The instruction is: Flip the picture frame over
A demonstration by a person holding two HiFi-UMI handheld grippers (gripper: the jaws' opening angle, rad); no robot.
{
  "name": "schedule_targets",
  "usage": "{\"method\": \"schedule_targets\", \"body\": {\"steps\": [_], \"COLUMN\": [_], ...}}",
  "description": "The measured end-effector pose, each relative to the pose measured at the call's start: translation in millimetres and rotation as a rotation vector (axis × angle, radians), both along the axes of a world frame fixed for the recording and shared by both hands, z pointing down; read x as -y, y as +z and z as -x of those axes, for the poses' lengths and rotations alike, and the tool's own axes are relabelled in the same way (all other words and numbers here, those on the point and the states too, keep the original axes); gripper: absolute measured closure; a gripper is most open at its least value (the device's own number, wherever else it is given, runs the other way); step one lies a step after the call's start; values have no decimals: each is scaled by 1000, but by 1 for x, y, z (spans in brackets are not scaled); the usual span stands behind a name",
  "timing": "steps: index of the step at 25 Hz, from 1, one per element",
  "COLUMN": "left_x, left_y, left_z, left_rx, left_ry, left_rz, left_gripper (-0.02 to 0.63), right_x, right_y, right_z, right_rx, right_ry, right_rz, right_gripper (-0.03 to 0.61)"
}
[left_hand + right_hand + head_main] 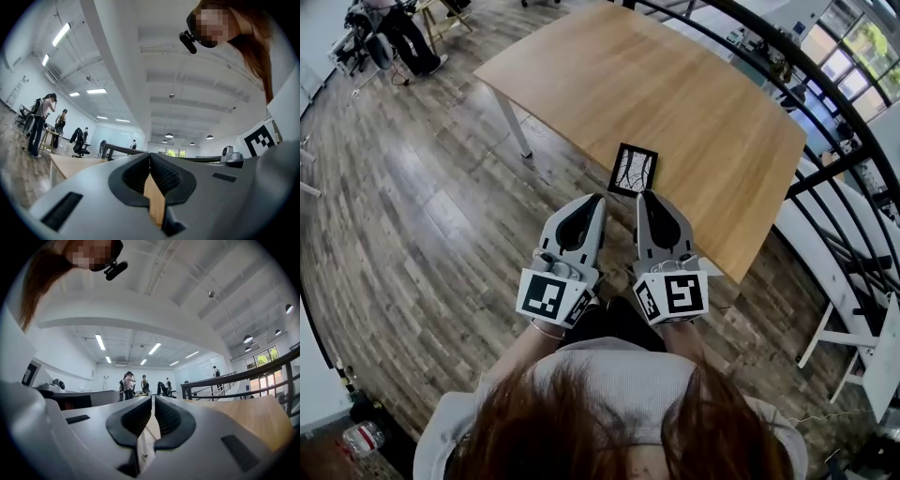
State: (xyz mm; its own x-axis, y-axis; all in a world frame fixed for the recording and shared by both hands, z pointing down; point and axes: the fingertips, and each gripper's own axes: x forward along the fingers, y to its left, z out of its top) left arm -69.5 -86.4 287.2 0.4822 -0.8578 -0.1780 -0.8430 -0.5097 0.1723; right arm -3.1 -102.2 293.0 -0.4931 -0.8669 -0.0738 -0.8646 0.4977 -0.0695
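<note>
Here, wooden table (694, 112), plank floor (412, 216), picture frame (633, 170) at edge, left tool (598, 198) and right tool (645, 195) closed.

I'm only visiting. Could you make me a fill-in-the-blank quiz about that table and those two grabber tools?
1. The picture frame lies on the ____ table.
2. The frame's border is ____.
3. The left gripper and the right gripper have their jaws shut and hold ____.
Missing words: wooden; black; nothing.
</note>
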Motion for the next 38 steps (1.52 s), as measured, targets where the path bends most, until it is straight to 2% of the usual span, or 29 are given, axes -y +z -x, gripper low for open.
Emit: {"method": "schedule_targets", "body": {"steps": [2,4,5,8,9,13,17,19,22,27,34,38], "left_x": [4,9,11,16,17,19,26,26,28,32,27,27], "left_y": [1,7,11,24,29,48,71,81,91,104,110,112], "left_z": [3,6,8,10,8,4,11,17,27,49,57,55], "left_rx": [0,0,0,-11,-13,-13,-12,1,18,33,33,28], "left_ry": [-13,-24,-30,-40,-39,-33,-49,-65,-91,-140,-157,-143], "left_rz": [4,18,28,62,73,118,165,183,195,219,237,247], "left_gripper": [606,606,606,605,605,605,606,606,606,606,605,606], "right_x": [7,17,23,42,47,61,76,80,95,119,120,121], "right_y": [7,23,37,84,101,168,230,254,272,284,288,285], "right_z": [-1,0,1,4,5,11,26,32,34,34,33,34], "right_rx": [-21,-119,-225,-681,-795,-997,-1231,-1287,-1363,-1420,-1447,-1437], "right_ry": [1,15,30,82,76,-26,-118,-145,-126,-97,-46,-43], "right_rz": [10,28,32,-4,-16,40,-14,-30,-64,-85,-151,-159], "right_gripper": [565,564,563,561,559,451,417,417,417,417,422,471]}}
